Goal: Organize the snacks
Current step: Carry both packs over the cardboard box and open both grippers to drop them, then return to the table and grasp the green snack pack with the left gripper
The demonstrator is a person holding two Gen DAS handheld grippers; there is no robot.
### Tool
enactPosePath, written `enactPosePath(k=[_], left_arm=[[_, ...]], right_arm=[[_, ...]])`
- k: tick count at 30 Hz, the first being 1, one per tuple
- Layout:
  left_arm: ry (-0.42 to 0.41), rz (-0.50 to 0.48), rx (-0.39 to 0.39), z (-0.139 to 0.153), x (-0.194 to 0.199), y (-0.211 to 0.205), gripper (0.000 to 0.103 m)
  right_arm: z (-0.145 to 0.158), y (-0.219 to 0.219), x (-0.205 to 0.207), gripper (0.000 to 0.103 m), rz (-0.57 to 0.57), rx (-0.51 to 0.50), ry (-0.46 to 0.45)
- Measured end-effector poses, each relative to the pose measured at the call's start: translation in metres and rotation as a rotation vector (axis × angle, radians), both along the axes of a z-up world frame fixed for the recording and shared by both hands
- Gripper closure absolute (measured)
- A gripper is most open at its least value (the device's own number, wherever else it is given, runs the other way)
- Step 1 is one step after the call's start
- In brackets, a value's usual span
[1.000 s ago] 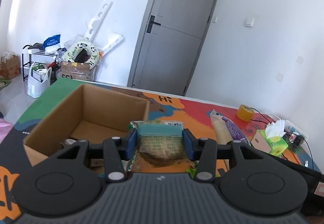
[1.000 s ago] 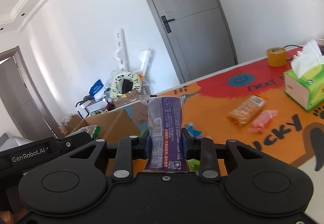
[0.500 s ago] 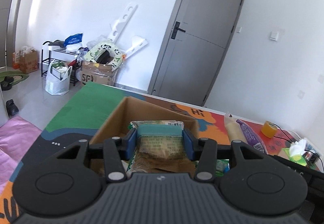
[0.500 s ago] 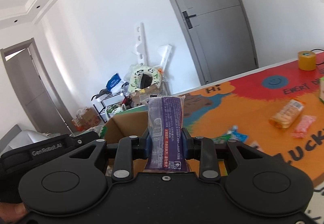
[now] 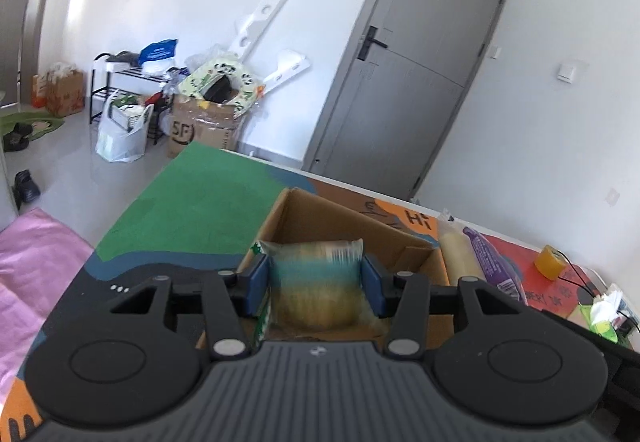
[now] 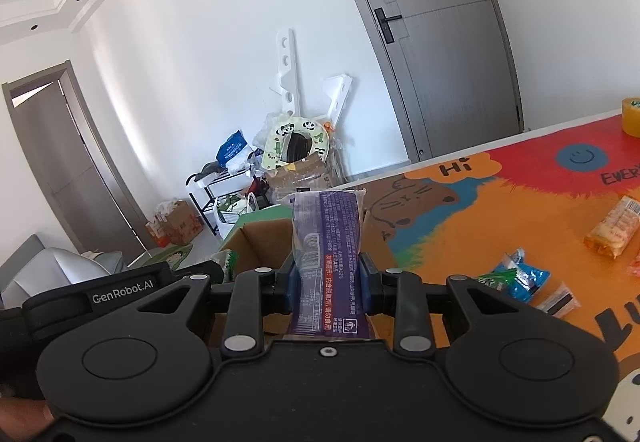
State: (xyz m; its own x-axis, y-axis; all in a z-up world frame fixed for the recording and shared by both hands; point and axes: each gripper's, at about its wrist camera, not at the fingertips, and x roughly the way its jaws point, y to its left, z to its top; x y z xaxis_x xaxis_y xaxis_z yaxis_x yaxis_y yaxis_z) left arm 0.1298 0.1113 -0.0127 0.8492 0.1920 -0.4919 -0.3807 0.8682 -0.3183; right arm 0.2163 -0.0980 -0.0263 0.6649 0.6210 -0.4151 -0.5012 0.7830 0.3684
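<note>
My left gripper (image 5: 316, 284) is shut on a green and yellow snack pack (image 5: 316, 278), which looks blurred, over the open cardboard box (image 5: 348, 218). My right gripper (image 6: 326, 284) is shut on a long purple snack pack (image 6: 326, 242), held upright above the same box (image 6: 260, 238). In the left wrist view the purple pack (image 5: 486, 258) stands at the box's right side. In the right wrist view the left gripper's body (image 6: 120, 286) is at the lower left with its green pack (image 6: 228, 262) poking out.
Loose snacks lie on the colourful mat: an orange cracker pack (image 6: 612, 230), a blue pack (image 6: 520, 276), a small dark pack (image 6: 558, 302). A yellow tape roll (image 5: 550, 262) and a green tissue box (image 5: 604, 316) sit at the right. Floor clutter (image 5: 208, 98) stands by the far wall.
Both grippers have moved left and over the cardboard box, each still holding its pack. The green pack now appears blurred between the left jaws.
</note>
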Motion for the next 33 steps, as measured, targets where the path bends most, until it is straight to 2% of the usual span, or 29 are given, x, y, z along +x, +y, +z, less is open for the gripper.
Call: enactPosePath(k=[8,10,14,18,22,28,33], left_arm=[[-0.016,0.06,-0.005,0.009,-0.022,0.013,0.046],[-0.011,0.067,-0.006,0.01,-0.027,0.016,0.044],[-0.01,0.076,-0.006,0.012,-0.031,0.014,0.028],[0.002,0.079,-0.006,0.01,-0.031,0.005,0.025],[0.01,0.075,0.0,0.011,-0.03,-0.005,0.022],[0.008,0.048,0.02,0.012,-0.03,-0.024,0.017],[0.014,0.02,0.027,0.013,-0.028,-0.043,0.015]], right_arm=[[-0.002,0.019,0.001,0.073,0.058,0.012,0.012],[0.001,0.025,-0.002,0.069,0.078,0.004,0.01],[0.005,0.02,-0.011,0.059,0.065,0.006,-0.002],[0.005,0.003,-0.016,0.046,0.026,0.002,0.008],[0.001,-0.019,-0.016,0.045,-0.001,0.011,0.046],[-0.007,-0.044,-0.022,0.035,-0.052,-0.01,0.059],[-0.005,-0.066,-0.029,0.02,-0.087,-0.011,0.045]])
